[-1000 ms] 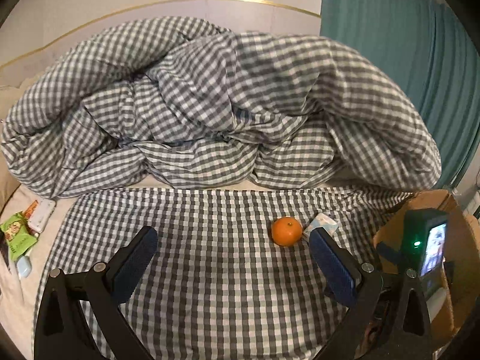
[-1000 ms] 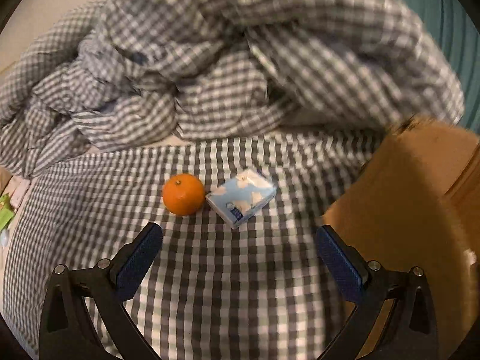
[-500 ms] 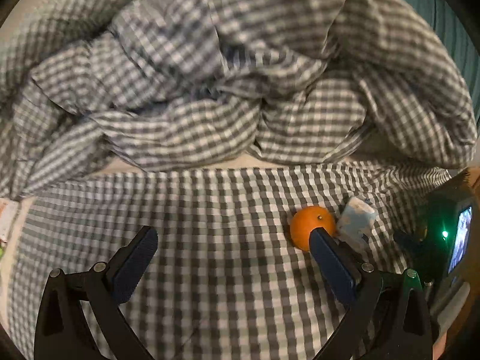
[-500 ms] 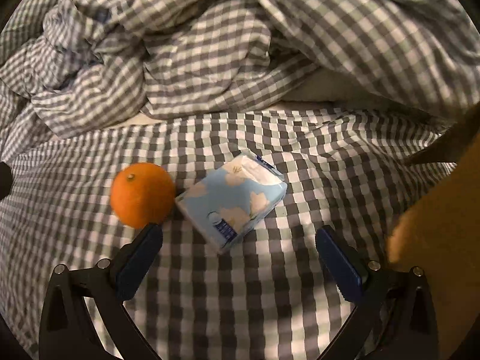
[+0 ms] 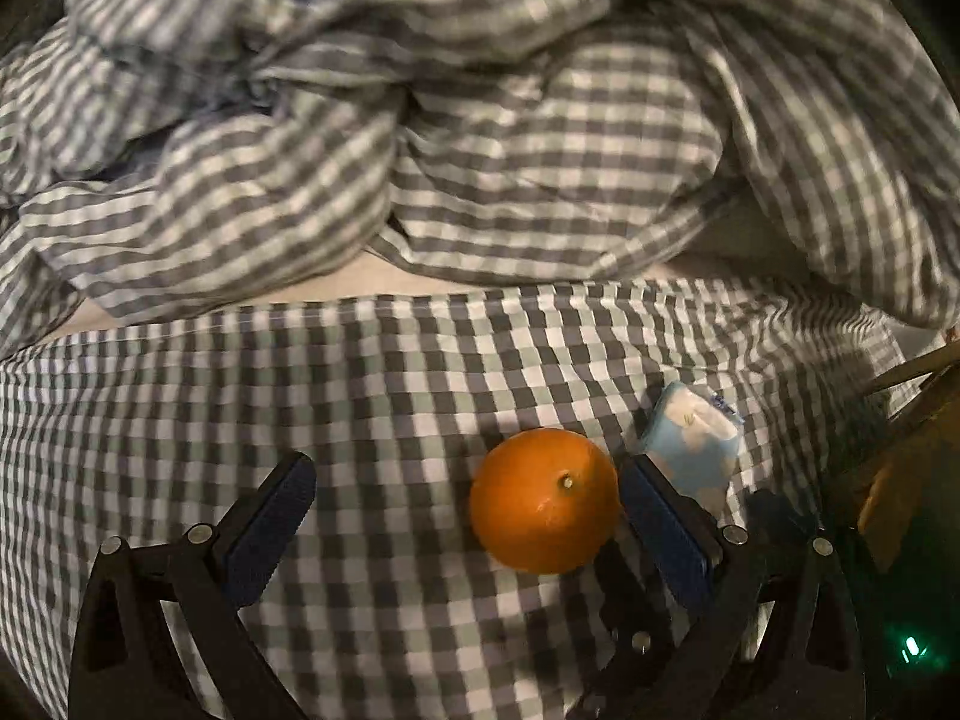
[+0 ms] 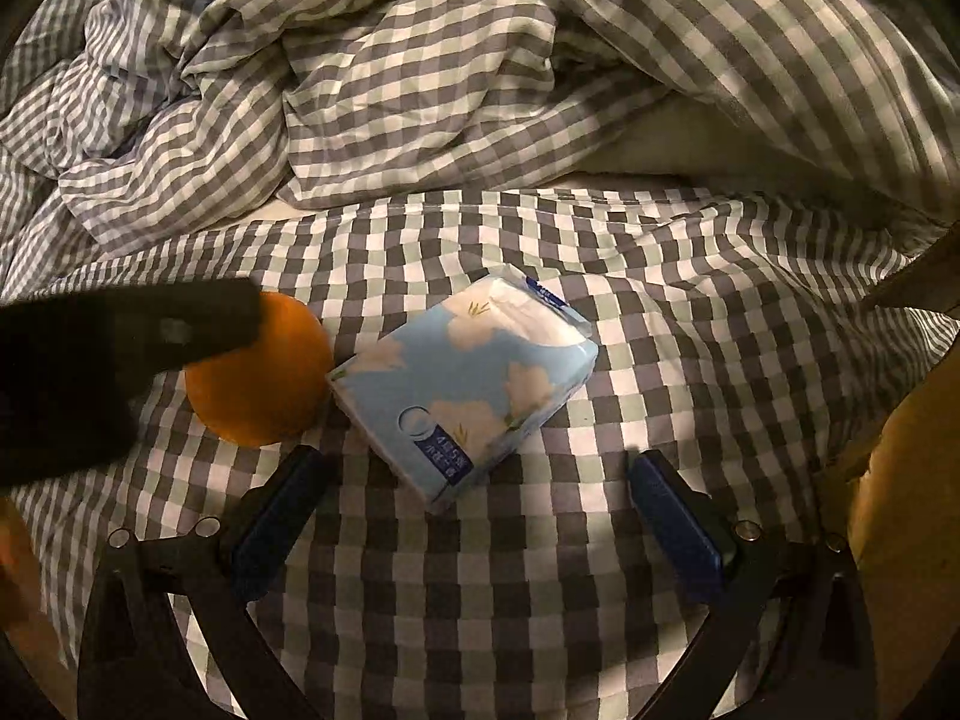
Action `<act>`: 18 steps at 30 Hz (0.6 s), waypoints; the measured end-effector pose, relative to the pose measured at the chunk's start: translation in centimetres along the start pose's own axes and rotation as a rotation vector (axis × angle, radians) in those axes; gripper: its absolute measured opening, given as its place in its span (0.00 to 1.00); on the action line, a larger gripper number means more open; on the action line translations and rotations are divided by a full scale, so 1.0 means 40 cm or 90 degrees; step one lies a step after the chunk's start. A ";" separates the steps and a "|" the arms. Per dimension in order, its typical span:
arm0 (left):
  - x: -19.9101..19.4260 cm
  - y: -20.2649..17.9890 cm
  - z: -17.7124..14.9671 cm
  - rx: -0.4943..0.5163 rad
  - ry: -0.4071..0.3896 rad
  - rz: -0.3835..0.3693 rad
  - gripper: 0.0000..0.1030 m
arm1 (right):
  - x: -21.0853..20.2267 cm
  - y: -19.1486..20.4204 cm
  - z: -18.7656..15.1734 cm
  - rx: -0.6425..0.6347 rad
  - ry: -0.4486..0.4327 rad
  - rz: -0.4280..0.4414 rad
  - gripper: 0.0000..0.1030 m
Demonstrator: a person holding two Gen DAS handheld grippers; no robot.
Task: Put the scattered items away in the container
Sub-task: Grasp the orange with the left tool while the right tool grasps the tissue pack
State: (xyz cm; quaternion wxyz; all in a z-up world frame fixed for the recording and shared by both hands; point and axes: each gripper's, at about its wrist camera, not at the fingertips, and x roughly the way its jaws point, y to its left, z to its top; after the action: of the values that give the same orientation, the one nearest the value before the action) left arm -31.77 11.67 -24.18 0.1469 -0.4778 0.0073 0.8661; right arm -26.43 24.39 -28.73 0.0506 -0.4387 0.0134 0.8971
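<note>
An orange (image 5: 543, 501) lies on the checked bedsheet, touching a light blue tissue pack (image 5: 693, 447) on its right. My left gripper (image 5: 462, 507) is open and low over the sheet; the orange sits between its fingers, close against the right finger (image 5: 663, 519). In the right wrist view the tissue pack (image 6: 468, 384) lies just ahead of my open right gripper (image 6: 474, 504), centred between its fingers. The orange (image 6: 264, 384) is at its left, partly hidden by the dark left gripper. The cardboard box (image 6: 900, 480) stands at the right edge.
A crumpled checked duvet (image 5: 420, 120) is heaped across the back of the bed (image 6: 480, 60). The box's flap and wall (image 5: 900, 480) rise close at the right of both grippers. Flat checked sheet (image 5: 180, 420) stretches to the left.
Both grippers have moved forward and down. The orange now lies between the left fingers, the tissue pack sits just ahead of the right fingers, and the left gripper has entered the right view.
</note>
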 end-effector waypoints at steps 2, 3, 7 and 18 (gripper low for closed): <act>0.032 0.008 0.004 -0.025 0.027 -0.034 1.00 | -0.003 -0.004 -0.001 0.003 -0.001 0.003 0.99; 0.040 0.013 0.006 -0.039 0.036 -0.049 0.98 | -0.004 -0.008 -0.002 0.005 -0.002 0.006 0.99; 0.048 -0.004 0.009 -0.044 0.059 -0.081 0.75 | -0.010 -0.016 -0.001 0.013 -0.006 0.009 0.99; 0.019 -0.007 0.007 -0.026 0.040 -0.044 0.52 | -0.029 -0.021 -0.009 0.018 -0.013 0.023 0.99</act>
State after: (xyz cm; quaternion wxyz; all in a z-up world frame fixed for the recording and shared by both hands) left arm -32.31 12.18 -24.62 0.1664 -0.5074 -0.0224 0.8452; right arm -25.35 25.11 -28.04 0.0408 -0.4281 0.0338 0.9022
